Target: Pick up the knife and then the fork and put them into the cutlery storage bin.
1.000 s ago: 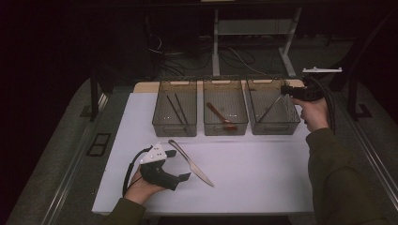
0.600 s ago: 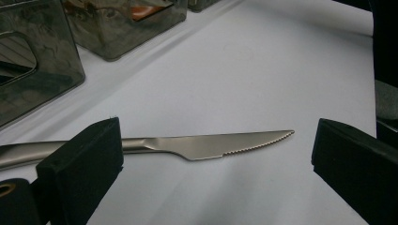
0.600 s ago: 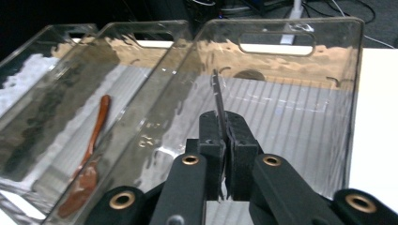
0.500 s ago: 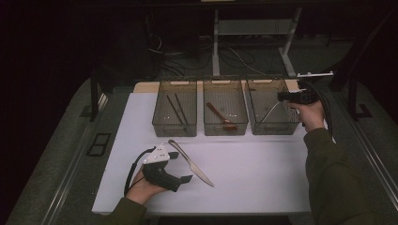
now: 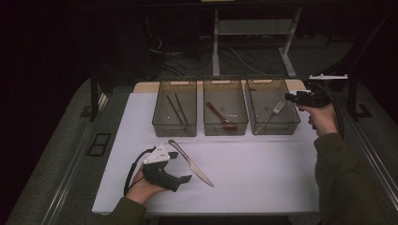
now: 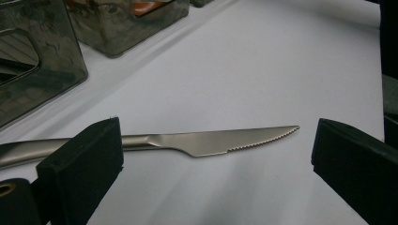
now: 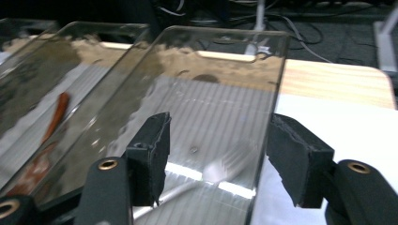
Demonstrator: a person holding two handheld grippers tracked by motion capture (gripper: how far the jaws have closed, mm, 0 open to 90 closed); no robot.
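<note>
Centrally, a white counter (image 5: 263, 173) was seen, with three clear bins set in a row along its far part. The left bin (image 5: 174, 108) held dark chopsticks (image 5: 174, 108), the middle bin (image 5: 226, 108) a brown spoon (image 5: 220, 116), and the right bin (image 5: 274, 107) a silver fork (image 5: 273, 112), which lay slanted on that bin's floor.

The right hand-held gripper (image 5: 292, 96) was held level at the right bin's far right edge. Its jaws had just been opening and stood apart; nothing was gripped between them, and in the right gripper view the fork (image 7: 206, 176) was seen beneath them through the bin's clear wall (image 7: 267, 93).

The left hand-held gripper (image 5: 180, 178) rested low on the near left part of the counter, its jaws spread wide and clamped on nothing. A table knife (image 5: 190, 162) lay flat and slantwise just beside it; in the left gripper view the knife (image 6: 206, 143) lay crosswise just beyond the open jaws, its serrated tip toward the right jaw.
</note>
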